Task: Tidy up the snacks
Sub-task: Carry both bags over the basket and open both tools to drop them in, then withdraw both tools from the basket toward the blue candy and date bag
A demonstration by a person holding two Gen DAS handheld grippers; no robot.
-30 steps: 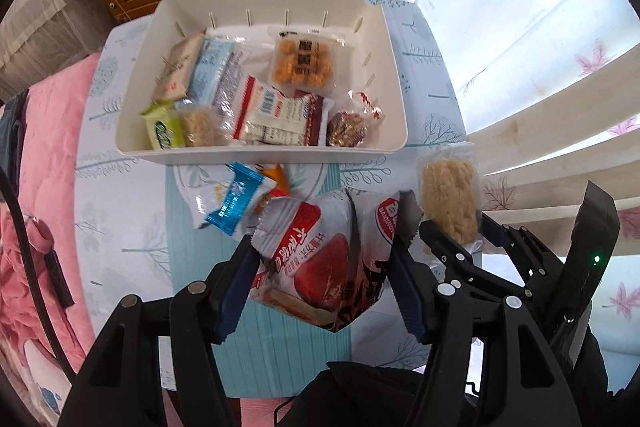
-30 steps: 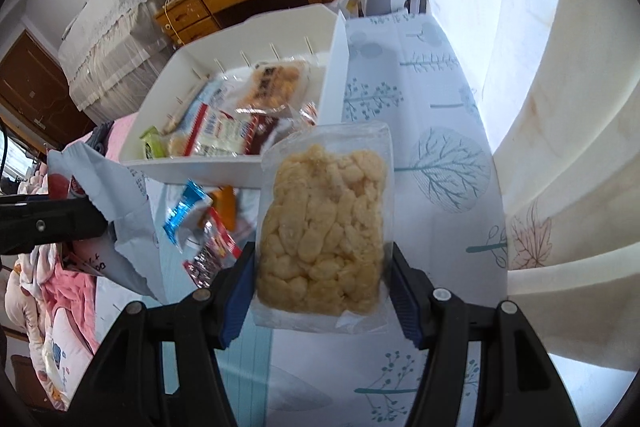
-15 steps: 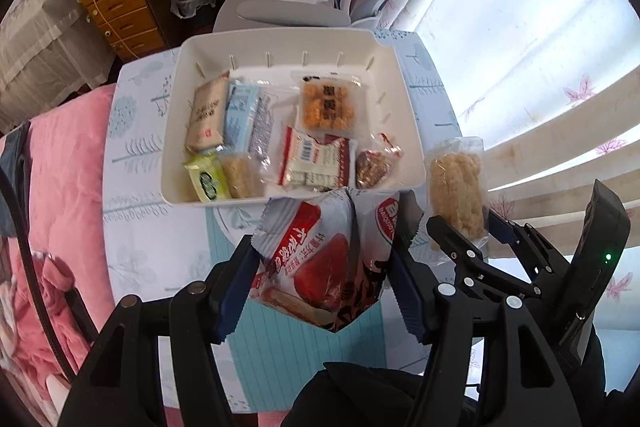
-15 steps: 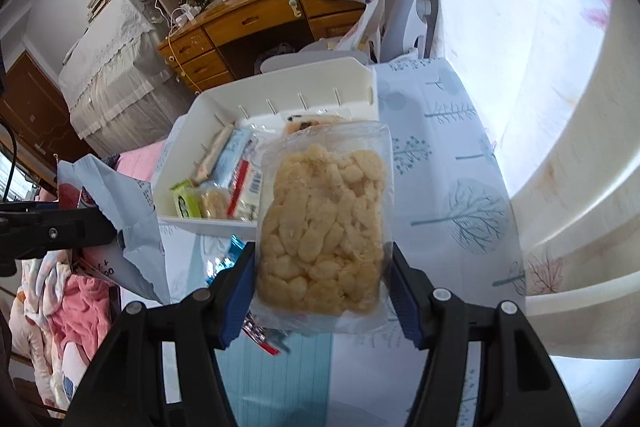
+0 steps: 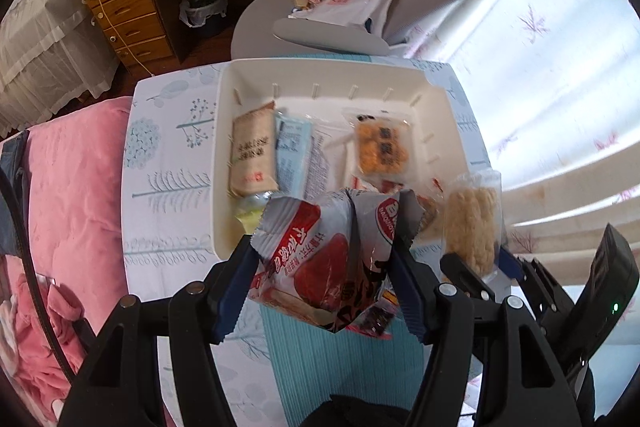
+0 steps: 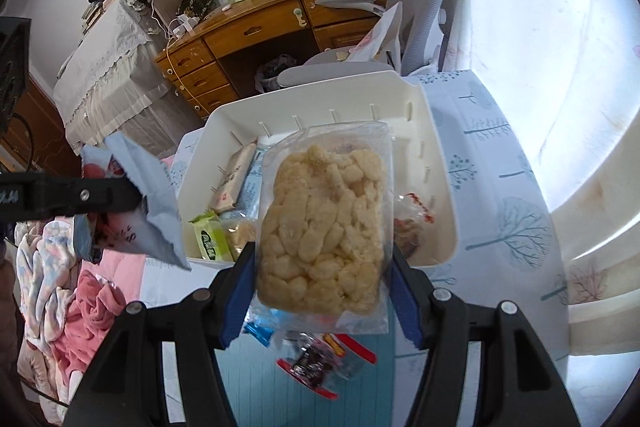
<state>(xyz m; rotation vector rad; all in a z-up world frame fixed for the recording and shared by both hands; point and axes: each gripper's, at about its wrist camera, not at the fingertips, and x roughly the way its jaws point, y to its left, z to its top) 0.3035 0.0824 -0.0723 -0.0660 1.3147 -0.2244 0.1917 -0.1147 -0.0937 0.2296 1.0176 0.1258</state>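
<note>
Left gripper [image 5: 324,263] fingers clamp red-white packet [image 5: 320,259]; right gripper [image 6: 320,291] fingers clamp puffed-rice bag [image 6: 324,227], hiding white bin's [image 6: 440,195] 6 o'clock contents.

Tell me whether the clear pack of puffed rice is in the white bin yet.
Not yet. The puffed rice pack is clamped in the right hand-held gripper, held above the white bin.
</note>
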